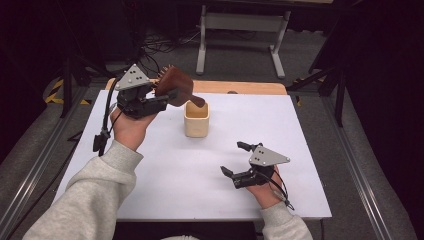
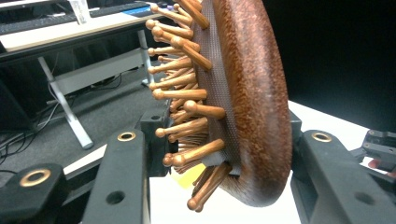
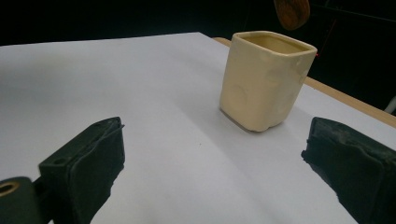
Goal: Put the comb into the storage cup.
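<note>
A brown wooden hairbrush (image 1: 175, 86) with wooden bristle pins hangs in the air at the back left, handle end slanting down over the cream cup (image 1: 196, 119). My left gripper (image 1: 161, 97) is shut on the brush head; up close the head (image 2: 252, 98) sits between the black jaws, pins pointing left. The cup (image 3: 264, 79) stands upright in the middle of the white table, square-sided. Near the front right my right gripper (image 1: 234, 159) rests open with nothing in it, its wide-apart jaws facing the cup. The brush's handle tip (image 3: 292, 11) shows above the cup.
The white tabletop (image 1: 165, 170) has a wooden strip (image 1: 250, 88) along its far edge. A grey metal stand (image 1: 240, 30) and cables lie on the floor beyond. Black cables trail from both grippers.
</note>
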`<action>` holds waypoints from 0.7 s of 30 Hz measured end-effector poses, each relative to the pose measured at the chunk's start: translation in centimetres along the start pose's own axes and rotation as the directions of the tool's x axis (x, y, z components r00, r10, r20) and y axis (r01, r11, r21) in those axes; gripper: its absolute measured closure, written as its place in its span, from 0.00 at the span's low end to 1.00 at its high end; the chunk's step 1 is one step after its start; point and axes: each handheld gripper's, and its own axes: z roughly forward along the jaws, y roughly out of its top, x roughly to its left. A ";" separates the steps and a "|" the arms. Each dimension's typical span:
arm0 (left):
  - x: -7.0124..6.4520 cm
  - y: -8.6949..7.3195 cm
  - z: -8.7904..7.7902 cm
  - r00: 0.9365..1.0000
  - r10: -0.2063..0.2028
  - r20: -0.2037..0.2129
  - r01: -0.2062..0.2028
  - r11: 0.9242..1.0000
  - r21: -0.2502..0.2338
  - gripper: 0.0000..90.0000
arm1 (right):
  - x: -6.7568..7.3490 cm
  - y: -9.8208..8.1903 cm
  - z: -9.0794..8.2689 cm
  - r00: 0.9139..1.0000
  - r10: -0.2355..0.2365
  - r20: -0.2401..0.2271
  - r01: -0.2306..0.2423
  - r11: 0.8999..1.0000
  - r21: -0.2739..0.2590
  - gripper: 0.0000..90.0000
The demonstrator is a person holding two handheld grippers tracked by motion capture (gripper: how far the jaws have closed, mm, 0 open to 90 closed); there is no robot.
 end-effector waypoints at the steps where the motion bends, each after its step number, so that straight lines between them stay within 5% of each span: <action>1: 0.0 0.0 0.1 1.000 0.004 -0.001 -0.004 1.000 0.003 0.61 | 0.0 0.0 0.0 1.000 0.000 0.000 0.000 1.000 -0.001 0.06; 21: 0.6 -1.0 3.2 1.000 -0.002 -0.020 0.004 0.994 0.111 0.61 | -0.1 0.0 0.0 1.000 0.000 -0.001 0.000 1.000 0.002 0.06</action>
